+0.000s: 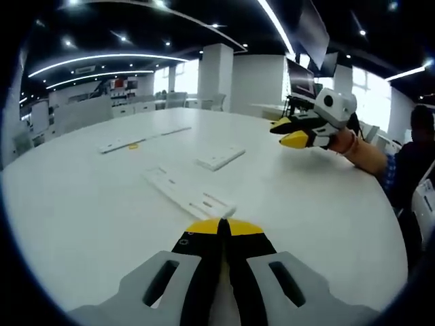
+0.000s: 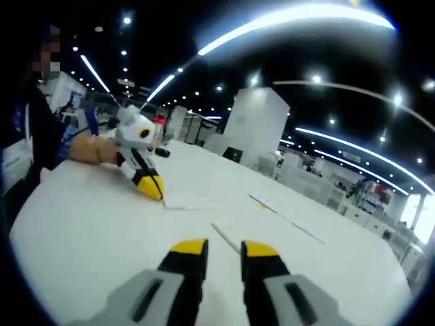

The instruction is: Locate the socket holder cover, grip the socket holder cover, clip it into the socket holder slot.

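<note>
On round white worktop [image 1: 81, 204], long flat white socket holder cover [image 1: 187, 192] just ahead of left claw [image 1: 222, 227] — pressed together; right claw [image 2: 224, 248] spread. Best: spread first, approach low — pinch one long edge squarely.

Left gripper [image 1: 221, 229] hides the near end of the white strip [image 1: 188, 192] (details blurred).

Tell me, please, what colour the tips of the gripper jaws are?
Yellow, on black jaws; clearest on the left gripper in the left gripper view.
</note>
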A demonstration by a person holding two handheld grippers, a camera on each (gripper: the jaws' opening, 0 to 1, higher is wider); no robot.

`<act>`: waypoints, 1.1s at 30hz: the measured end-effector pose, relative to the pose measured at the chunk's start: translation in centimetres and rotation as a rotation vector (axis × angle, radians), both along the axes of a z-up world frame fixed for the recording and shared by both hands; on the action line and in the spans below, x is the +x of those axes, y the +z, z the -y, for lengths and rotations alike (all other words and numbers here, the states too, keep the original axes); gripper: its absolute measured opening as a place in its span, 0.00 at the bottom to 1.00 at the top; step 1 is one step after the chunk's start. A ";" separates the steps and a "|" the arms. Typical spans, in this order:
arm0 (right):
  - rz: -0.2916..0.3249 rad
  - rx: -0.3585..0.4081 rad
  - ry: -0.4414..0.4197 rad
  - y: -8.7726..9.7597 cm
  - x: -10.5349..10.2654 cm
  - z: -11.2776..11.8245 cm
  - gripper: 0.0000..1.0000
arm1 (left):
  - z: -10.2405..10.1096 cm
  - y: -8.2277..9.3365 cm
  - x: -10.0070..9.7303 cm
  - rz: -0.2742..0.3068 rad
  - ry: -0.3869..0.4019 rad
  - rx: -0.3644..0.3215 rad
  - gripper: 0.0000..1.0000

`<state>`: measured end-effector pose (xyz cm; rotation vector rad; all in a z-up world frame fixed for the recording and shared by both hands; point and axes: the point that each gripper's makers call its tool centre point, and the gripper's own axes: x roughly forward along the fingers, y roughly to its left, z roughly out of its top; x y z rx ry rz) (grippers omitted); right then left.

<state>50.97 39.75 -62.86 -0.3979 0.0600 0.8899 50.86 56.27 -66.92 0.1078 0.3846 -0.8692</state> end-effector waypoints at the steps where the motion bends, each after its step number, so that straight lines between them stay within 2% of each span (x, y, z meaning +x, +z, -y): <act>1: 0.000 -0.001 -0.001 0.0 0.0 0.0 0.21 | 0.0 0.0 0.0 0.000 0.002 -0.001 0.03; 23: 0.001 -0.010 -0.002 -0.1 -0.1 0.0 0.21 | -0.6 0.2 1.4 0.032 0.053 0.005 0.03; 30: -0.004 -0.014 0.002 -0.3 0.0 0.0 0.21 | -0.1 0.4 0.8 0.028 0.021 -0.015 0.04; 33: -0.001 -0.012 -0.002 -0.2 0.0 0.1 0.21 | 0.3 0.8 0.9 0.046 -0.008 -0.009 0.04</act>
